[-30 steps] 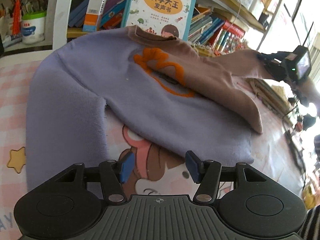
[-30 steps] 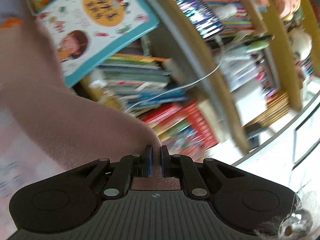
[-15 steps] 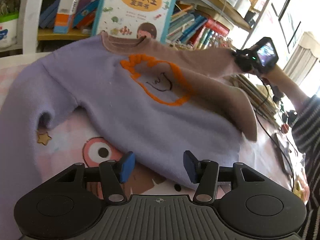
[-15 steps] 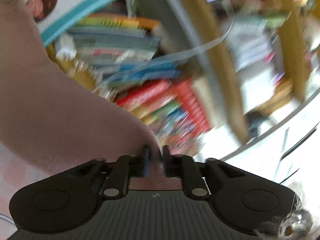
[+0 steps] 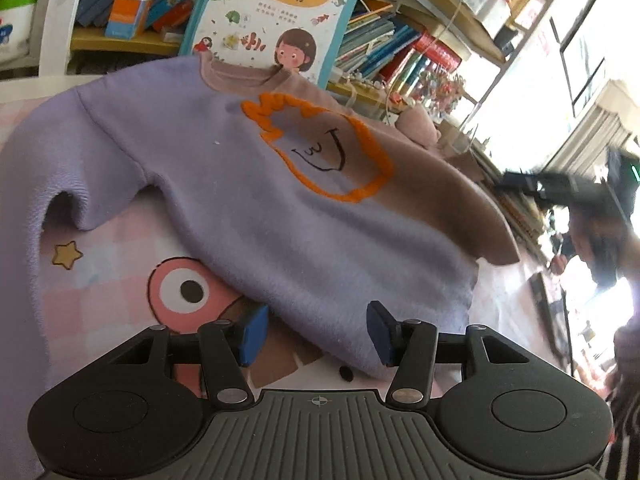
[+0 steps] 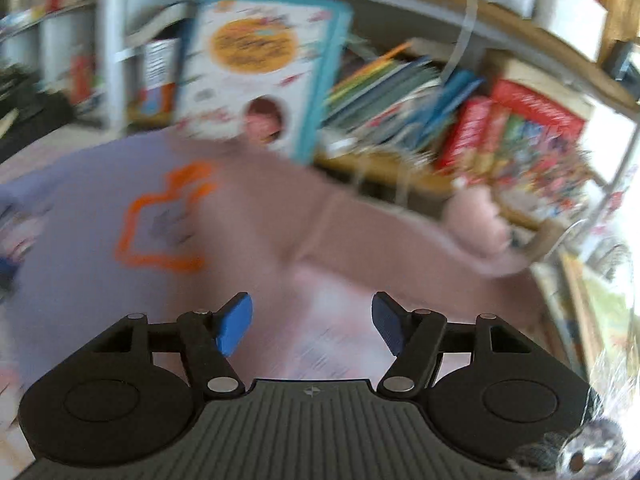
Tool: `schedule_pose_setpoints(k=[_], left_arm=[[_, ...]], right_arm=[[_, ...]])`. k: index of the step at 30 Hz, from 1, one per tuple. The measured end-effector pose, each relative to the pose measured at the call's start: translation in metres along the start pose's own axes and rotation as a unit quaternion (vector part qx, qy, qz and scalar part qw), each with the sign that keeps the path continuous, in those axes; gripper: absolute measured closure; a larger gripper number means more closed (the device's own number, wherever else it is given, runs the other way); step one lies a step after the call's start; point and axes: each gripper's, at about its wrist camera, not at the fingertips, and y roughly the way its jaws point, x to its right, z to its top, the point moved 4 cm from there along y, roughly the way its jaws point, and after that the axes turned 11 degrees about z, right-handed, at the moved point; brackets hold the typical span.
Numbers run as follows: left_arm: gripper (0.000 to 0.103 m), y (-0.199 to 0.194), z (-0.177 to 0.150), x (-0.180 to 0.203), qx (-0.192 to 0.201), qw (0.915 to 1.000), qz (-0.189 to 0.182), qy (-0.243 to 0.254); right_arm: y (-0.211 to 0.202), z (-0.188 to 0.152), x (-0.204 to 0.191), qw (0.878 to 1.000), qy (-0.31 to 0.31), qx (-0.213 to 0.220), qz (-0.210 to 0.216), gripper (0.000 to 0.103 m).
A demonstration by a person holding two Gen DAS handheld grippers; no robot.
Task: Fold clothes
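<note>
- the left gripper [image 5: 316,334], black with blue pads, hangs low over the pink checked cartoon-print table cover [image 5: 100,280]; its fingers stand wide apart with nothing between them, though the hem of the garment lies just under and ahead of the gap.
- the right gripper [image 6: 312,330] also has its fingers spread, holding nothing; in the left wrist view it shows only as a dark blurred shape [image 5: 560,192] off to the right, past the garment's right edge.
- the task's thing, a fleecy two-tone sweatshirt, lilac on one half and dusty pink-brown on the other, with an orange outlined patch on the chest [image 5: 280,184], lies spread front-up on the cover, collar away from the left gripper toward the bookshelf, hem toward it.
- its long axis runs from hem to collar, roughly straight ahead of the left gripper and tilted a little to the left; the left gripper is the nearer one to the hem.
- the lilac sleeve [image 5: 24,208] curls down the left side of the body; the pink-brown sleeve [image 6: 472,236] stretches out to the right, well ahead of the right gripper, its cuff near the shelf.
- by my reading, the body is flat and unfolded; whether a sleeve fold or a hem fold comes next the pictures do not settle.
- hard to make out: the right wrist view is smeared by motion, so the cuff's exact lie is unclear; the lilac cuff is cut off at the frame's left edge; the near hem corner is hidden behind the left gripper's body.
- a large teal-edged children's picture book [image 5: 276,12] stands upright just behind the collar.
</note>
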Motion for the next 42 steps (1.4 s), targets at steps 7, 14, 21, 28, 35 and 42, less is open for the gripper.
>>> schedule_pose_setpoints(k=[7, 14, 21, 28, 35, 42], left_arm=[[0.095, 0.011, 0.001, -0.02, -0.006, 0.9958, -0.019, -0.09], [0.099, -0.033, -0.005, -0.025, 0.056, 0.9941, -0.022, -0.09], [0.099, -0.056, -0.02, -0.042, 0.062, 0.9924, 0.003, -0.106], [0.099, -0.07, -0.031, -0.064, 0.06, 0.9918, 0.033, -0.108], [0.099, -0.08, -0.029, -0.077, 0.074, 0.99, 0.071, -0.097], [0.099, -0.092, -0.037, -0.085, 0.072, 0.9881, 0.096, -0.096]], right_arm=[[-0.004, -0.023, -0.064, 0.998, -0.053, 0.004, 0.045, 0.04], [0.007, -0.034, -0.129, 0.981, -0.093, 0.001, 0.169, 0.04], [0.038, -0.051, -0.205, 0.949, -0.164, -0.04, 0.266, 0.042], [0.046, -0.058, -0.236, 0.94, -0.145, -0.068, 0.302, 0.096], [0.052, -0.054, -0.258, 0.937, -0.108, -0.059, 0.326, 0.097], [0.058, -0.052, -0.272, 0.928, -0.105, -0.051, 0.354, 0.097]])
